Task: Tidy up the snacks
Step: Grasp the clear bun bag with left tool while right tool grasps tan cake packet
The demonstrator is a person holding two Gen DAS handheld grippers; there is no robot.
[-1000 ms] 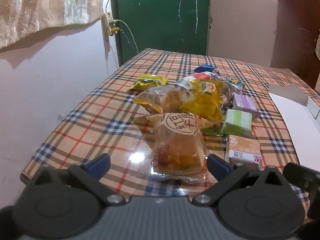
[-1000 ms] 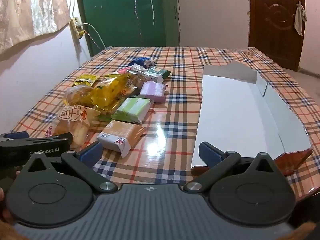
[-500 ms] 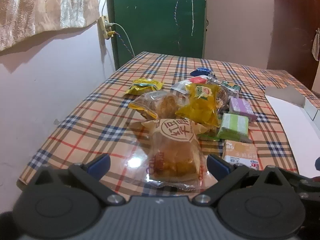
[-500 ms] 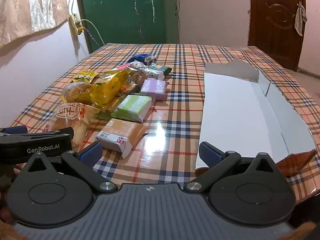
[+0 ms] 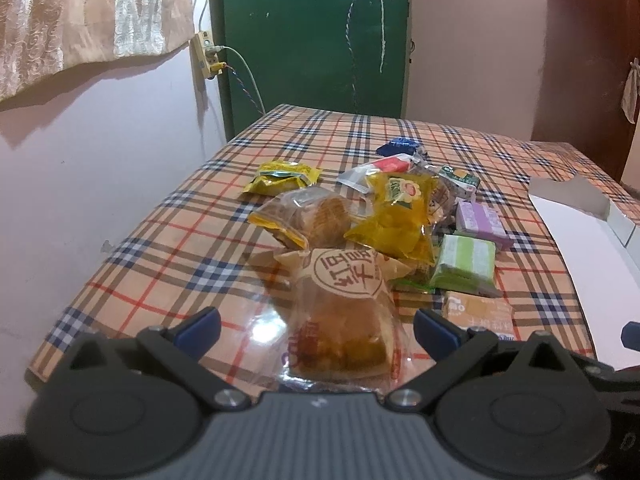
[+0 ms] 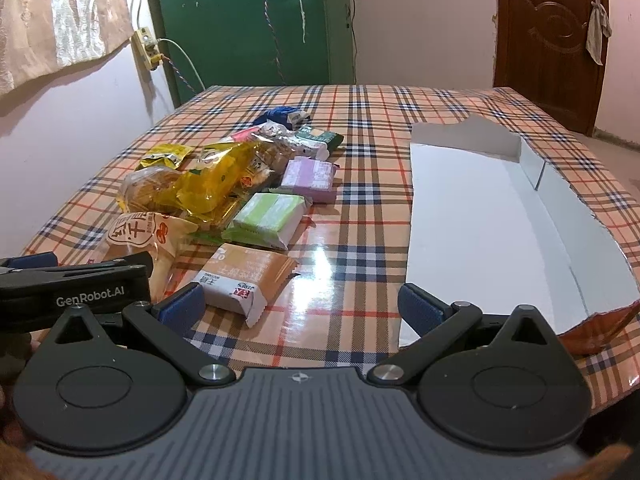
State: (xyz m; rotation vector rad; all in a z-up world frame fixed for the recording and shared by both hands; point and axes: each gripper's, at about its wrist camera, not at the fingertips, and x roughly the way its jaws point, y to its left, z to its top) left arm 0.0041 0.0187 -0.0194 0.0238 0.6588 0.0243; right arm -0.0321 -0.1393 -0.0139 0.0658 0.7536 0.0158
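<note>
A pile of wrapped snacks lies on the plaid table. Nearest my left gripper (image 5: pixel 316 326) is a clear bread bag with a round brown label (image 5: pixel 344 308); the open jaws stand on either side of its near end without touching it. Behind it are a yellow bag (image 5: pixel 396 216), a green pack (image 5: pixel 466 264), a purple pack (image 5: pixel 480 220) and a tan pack (image 5: pixel 478 316). My right gripper (image 6: pixel 298 306) is open and empty, just right of the tan pack (image 6: pixel 246 276). An open white cardboard box (image 6: pixel 480 216) lies to the right.
The left gripper's body (image 6: pixel 76 284) shows at the left of the right wrist view. The table's near edge (image 5: pixel 52 360) is close below both grippers. A pink wall with a socket (image 5: pixel 206 54) runs along the table's left side; a green cabinet (image 5: pixel 316 36) stands behind.
Both grippers have drawn back and risen slightly, so the table looks farther and lower. The snacks and the box have not moved. Both jaws stay open.
</note>
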